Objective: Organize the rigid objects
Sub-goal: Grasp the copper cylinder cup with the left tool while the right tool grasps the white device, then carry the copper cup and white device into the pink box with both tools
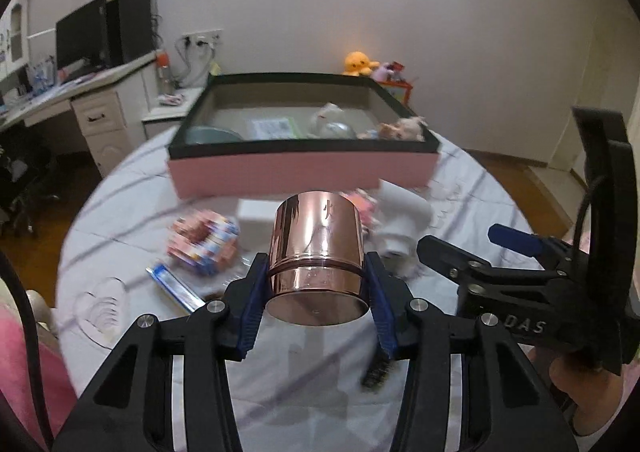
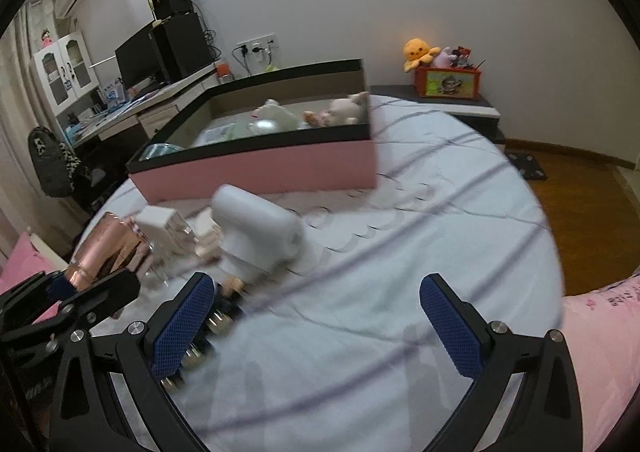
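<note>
My left gripper (image 1: 316,284) is shut on a shiny copper-coloured cylindrical tin (image 1: 318,252) and holds it above the bed; the tin also shows at the left of the right wrist view (image 2: 108,252). A pink box with a black rim (image 1: 300,171) stands beyond it and holds a bowl, a paper and soft toys; it also shows in the right wrist view (image 2: 260,167). My right gripper (image 2: 316,326) is open and empty above the sheet. A white plastic device (image 2: 256,232) lies just ahead of its left finger.
On the pale striped bed sheet (image 1: 120,211) lie a pink-and-blue packet (image 1: 204,242), a white box (image 1: 256,219), a blue tube (image 1: 176,286) and a black comb-like item (image 2: 208,328). A desk with a monitor (image 1: 84,35) stands at the left. A nightstand with plush toys (image 2: 448,79) stands at the back.
</note>
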`<state>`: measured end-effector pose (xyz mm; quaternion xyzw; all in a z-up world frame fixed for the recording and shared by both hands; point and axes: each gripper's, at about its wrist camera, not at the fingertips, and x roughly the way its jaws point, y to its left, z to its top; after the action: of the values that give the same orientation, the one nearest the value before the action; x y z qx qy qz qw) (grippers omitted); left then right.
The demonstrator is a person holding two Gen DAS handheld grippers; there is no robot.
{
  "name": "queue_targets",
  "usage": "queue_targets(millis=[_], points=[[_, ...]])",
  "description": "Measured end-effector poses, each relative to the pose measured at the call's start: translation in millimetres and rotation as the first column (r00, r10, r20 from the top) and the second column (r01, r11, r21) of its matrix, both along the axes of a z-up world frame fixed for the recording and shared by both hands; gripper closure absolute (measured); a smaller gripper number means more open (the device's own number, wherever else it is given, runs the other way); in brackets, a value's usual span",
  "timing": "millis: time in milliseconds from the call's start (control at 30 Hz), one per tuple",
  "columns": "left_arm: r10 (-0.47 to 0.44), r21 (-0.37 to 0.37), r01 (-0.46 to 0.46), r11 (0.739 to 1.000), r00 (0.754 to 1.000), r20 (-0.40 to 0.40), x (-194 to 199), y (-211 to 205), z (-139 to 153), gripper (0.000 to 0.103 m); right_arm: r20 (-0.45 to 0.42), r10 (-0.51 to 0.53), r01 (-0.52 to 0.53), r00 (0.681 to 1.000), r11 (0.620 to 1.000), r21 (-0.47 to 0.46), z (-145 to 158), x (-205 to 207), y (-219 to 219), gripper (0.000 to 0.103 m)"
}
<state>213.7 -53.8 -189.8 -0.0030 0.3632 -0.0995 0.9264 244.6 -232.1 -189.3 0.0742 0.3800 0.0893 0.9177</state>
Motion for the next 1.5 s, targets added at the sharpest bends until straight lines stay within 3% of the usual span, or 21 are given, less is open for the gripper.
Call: queue_targets(millis=[333,467,533,567,733,1100,1333,1500], points=[[0.041,0.011,-0.041,0.999,0.999,-0.030,35.5,22.2,-8.3,0.055,-0.096,0.031,-0.025,0.995,0.998,0.056,-16.3,47.8,25.5,0.002],[0.027,0.007,-0.027,1.000,0.999,-0.035,41.6,22.5,-10.7,0.055,-0.104,0.033,-0.026,0.994,0.998,0.064,-20.1,57.0,24.7,0.014],[0.019,0.003,-0.019,1.000,0.999,-0.035,44.0,21.7,-10.0,0.055,-0.091,0.047,-0.040,0.995,0.996,0.075,-18.0,57.2,24.4,0.037],[0.013,0.002,-0.013,1.000,0.999,-0.035,44.6,20.8,-9.1,0.055,-0.088,0.063,-0.055,0.994,0.995,0.084,-17.0,57.5,24.6,0.042],[-0.011,-0.009,0.011,1.000,1.000,-0.017,42.4,18.5,0.6,0.055,-0.061,0.062,-0.060,0.996,0.998,0.035,-11.4,48.1,31.4,0.041],[-0.082,-0.056,0.082,0.995,0.997,-0.004,68.8,20.2,28.8,0.055,0.102,0.051,-0.046,0.994,0.998,-0.048,47.4,36.0,35.5,0.041],[-0.075,0.015,0.075,0.997,0.996,0.040,117.7,21.2,53.0,0.055,0.148,0.067,-0.053,0.987,0.994,-0.096,68.3,69.9,42.6,0.041],[-0.049,0.030,0.050,0.998,0.998,-0.036,176.4,33.2,38.3,0.055,0.121,0.043,-0.027,0.992,0.992,-0.127,61.9,115.7,39.7,0.041]])
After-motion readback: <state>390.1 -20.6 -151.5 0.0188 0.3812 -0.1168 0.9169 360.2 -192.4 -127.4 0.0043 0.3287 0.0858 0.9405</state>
